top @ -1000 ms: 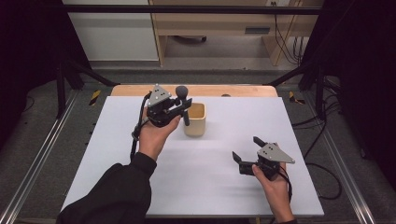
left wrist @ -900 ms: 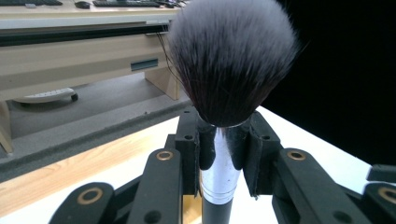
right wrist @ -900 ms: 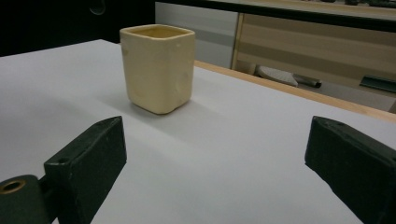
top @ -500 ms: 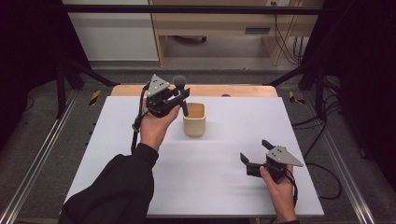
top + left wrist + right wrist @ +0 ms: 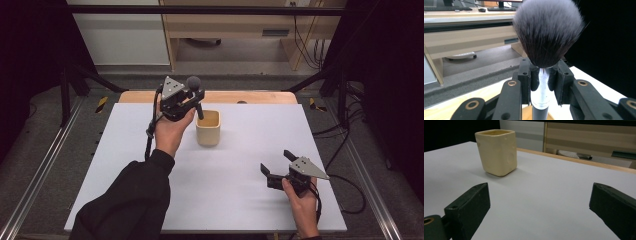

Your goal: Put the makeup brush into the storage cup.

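Brush [image 5: 548, 32] handle stands nearly upright between the left gripper [image 5: 192, 100] jaws, which clamp its silver ferrule, bristles up and dark handle end tilting down toward the cream cup [image 5: 208, 128] just right of that hand. Lowering it calls for the handle end to sit over the cup's mouth. Right gripper [image 5: 278, 164] waits well apart, near right, jaws spread and empty.

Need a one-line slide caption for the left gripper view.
Left gripper shut on a makeup brush, bristles up, above the cream cup.
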A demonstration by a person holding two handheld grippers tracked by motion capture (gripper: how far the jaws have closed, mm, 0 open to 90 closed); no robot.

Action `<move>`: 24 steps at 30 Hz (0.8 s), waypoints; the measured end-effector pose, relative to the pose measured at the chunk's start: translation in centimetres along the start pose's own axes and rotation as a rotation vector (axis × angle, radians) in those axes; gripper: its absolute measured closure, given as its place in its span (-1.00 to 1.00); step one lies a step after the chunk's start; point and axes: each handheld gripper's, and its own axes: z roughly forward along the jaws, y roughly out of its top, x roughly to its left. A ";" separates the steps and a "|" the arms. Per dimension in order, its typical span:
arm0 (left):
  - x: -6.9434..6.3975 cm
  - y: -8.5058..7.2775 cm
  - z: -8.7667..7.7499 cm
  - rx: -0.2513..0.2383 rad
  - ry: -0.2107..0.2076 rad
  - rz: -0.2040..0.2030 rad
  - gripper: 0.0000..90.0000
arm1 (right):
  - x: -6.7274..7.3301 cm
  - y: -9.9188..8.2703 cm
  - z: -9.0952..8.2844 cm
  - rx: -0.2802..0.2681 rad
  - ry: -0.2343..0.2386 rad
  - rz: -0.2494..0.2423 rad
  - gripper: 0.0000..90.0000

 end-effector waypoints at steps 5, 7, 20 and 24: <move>0.1 -0.1 0.6 -0.001 0.015 0.007 0.57 | -0.1 0.0 0.0 -0.008 0.000 -0.006 -0.92; 0.1 -0.1 0.7 -0.005 0.015 0.003 0.57 | -0.1 0.0 -0.1 -0.014 -0.002 -0.002 -0.92; 0.1 -0.6 1.3 -0.002 0.039 0.023 0.57 | -0.2 -0.1 -0.1 -0.019 0.001 -0.007 -0.91; 0.0 -0.8 1.6 -0.001 0.042 0.027 0.57 | -0.2 -0.1 -0.1 -0.022 0.004 -0.012 -0.91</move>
